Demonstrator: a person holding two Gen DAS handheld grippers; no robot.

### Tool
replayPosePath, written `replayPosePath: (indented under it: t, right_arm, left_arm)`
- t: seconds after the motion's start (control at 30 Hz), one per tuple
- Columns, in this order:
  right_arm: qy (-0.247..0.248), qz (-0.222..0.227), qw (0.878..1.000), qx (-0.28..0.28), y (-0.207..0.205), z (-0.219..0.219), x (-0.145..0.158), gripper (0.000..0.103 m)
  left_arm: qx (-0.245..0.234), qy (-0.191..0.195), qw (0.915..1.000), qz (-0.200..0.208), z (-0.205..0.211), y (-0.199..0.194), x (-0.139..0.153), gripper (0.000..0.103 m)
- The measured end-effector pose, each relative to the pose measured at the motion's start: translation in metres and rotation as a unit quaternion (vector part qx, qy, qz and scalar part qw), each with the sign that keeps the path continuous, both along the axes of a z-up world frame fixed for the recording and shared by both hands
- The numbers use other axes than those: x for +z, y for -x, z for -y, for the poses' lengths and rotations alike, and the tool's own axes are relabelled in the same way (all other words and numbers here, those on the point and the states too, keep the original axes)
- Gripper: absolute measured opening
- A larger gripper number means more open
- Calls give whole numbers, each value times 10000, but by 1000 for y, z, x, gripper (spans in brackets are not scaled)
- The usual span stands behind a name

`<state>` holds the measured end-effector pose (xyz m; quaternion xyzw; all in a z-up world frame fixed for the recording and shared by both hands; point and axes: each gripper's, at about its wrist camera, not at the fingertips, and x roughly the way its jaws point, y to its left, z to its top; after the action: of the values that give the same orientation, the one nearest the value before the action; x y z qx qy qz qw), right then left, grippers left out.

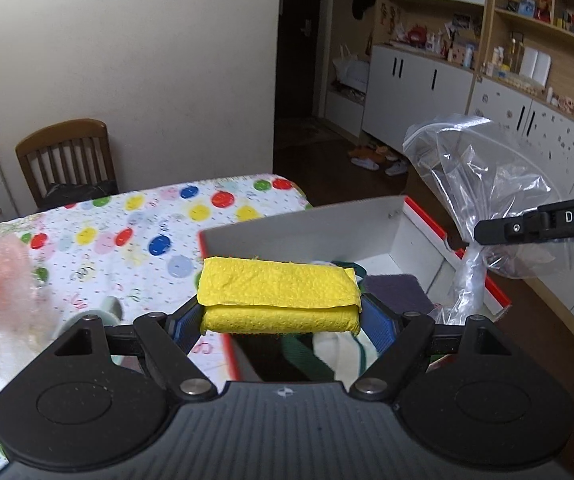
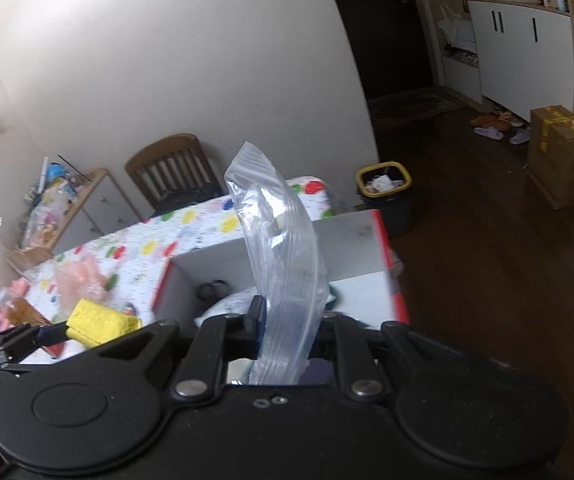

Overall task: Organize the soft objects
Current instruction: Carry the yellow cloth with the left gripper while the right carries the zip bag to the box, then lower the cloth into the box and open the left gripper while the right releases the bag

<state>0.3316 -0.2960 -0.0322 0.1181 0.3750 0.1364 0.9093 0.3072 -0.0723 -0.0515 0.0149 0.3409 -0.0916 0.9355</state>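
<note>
My left gripper [image 1: 281,316] is shut on a folded yellow cloth [image 1: 279,300] and holds it above the left edge of a grey box with a red rim [image 1: 327,228]. The box holds a purple cloth [image 1: 397,290] and a white and green fabric [image 1: 343,350]. My right gripper [image 2: 287,320] is shut on a clear zip bag [image 2: 283,248], held upright over the same box [image 2: 351,240]. The bag [image 1: 483,184] and the right gripper's finger [image 1: 535,224] show at the right of the left wrist view. The yellow cloth [image 2: 101,322] shows at the left of the right wrist view.
The table has a dotted cloth [image 1: 135,224]. Pink bubble wrap [image 1: 3,280] lies at its left. A wooden chair [image 1: 63,156] stands behind the table. A bin [image 2: 387,188] and a cardboard box [image 2: 563,152] stand on the dark floor. Cabinets line the right wall.
</note>
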Motion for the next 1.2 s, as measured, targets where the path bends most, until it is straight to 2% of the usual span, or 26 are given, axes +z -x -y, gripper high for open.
replayPosePath:
  t: [0.27,0.43,0.67,1.0,1.2]
  right_arm:
    - [524,-192,9982,205,-29,17,-21,14]
    - [919,-213,9944,467,-46,9,-30,14]
    - [1260,-328,9880,837,-60,-10,-46,14]
    - [1472,-454,9839,908,-73,-19,-62,15]
    - [1598,-483,9816,927,-69,-21,-64,21]
  left_arm:
    - [-159,-157,9993,-305,25,-27,-28,81]
    - [-128,-54,9973,-717,29,-44,-49,81]
    - [-286,-175,9953,-903,44,-51,-61,81]
    - [-265,-225,9915,-1252,49,-63,-79,81]
    - [-311,-381,9905,-1286,53,-66,-82,81]
